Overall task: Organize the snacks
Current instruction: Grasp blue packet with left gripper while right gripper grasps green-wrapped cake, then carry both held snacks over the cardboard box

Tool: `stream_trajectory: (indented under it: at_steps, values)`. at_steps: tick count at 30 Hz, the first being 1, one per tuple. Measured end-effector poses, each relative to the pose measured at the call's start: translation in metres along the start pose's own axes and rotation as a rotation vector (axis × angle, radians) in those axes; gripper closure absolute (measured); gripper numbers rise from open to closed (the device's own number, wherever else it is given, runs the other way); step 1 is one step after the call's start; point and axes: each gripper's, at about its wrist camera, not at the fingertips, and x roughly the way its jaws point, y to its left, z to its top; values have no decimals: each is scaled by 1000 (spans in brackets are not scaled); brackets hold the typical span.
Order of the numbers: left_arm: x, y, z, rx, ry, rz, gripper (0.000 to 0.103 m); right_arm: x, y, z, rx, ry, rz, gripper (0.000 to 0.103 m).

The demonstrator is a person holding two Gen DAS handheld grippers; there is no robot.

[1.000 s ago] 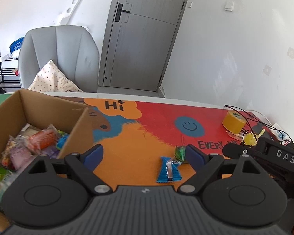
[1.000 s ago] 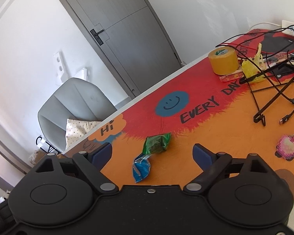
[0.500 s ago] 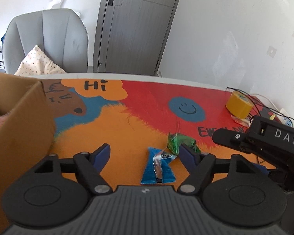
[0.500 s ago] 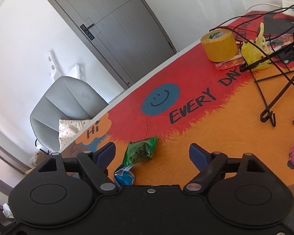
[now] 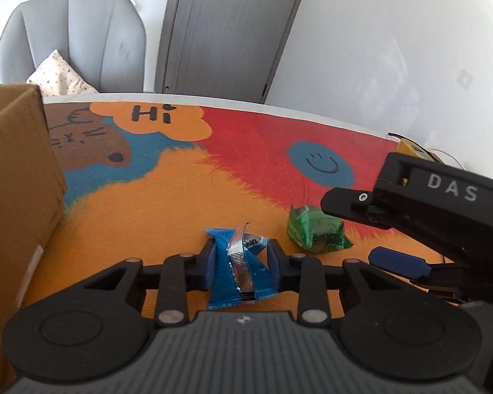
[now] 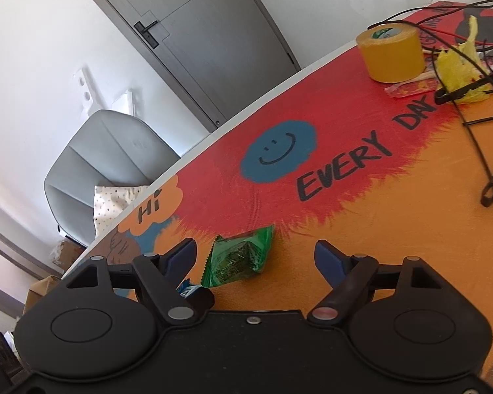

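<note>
A blue snack packet (image 5: 240, 269) lies on the colourful mat (image 5: 167, 203). My left gripper (image 5: 242, 257) is closing on it, and its blue pads (image 5: 210, 259) press the packet's two sides. Just to the right lies a green snack packet (image 5: 314, 231). In the right wrist view this green packet (image 6: 240, 257) sits between the wide-apart fingers of my right gripper (image 6: 254, 251). Those jaws are closing slowly and do not touch it. A corner of the blue packet (image 6: 187, 287) shows by the right gripper's left finger.
A cardboard box (image 5: 16, 180) stands at the left edge of the mat. At the far right are a yellow tape roll (image 6: 391, 52), a yellow wrapper (image 6: 460, 65) and black cables (image 6: 470, 121). A grey chair (image 5: 72, 39) stands behind the table.
My left gripper came down to the blue packet and its jaws closed onto it. My right gripper moved down towards the green packet, which now lies between its fingers.
</note>
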Motion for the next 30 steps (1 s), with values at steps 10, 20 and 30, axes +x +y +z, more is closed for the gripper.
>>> stream_trajectory:
  at_steps: [10, 20, 30]
  values:
    - [-12, 21, 13, -36, -37, 37, 72, 21, 20, -6, -66, 12, -47, 39]
    - [-34, 32, 9, -68, -57, 36, 72, -8, 8, -29, 15, -40, -55, 64]
    - [-69, 29, 2, -65, -95, 21, 72, -52, 10, -44, 36, -105, -52, 64]
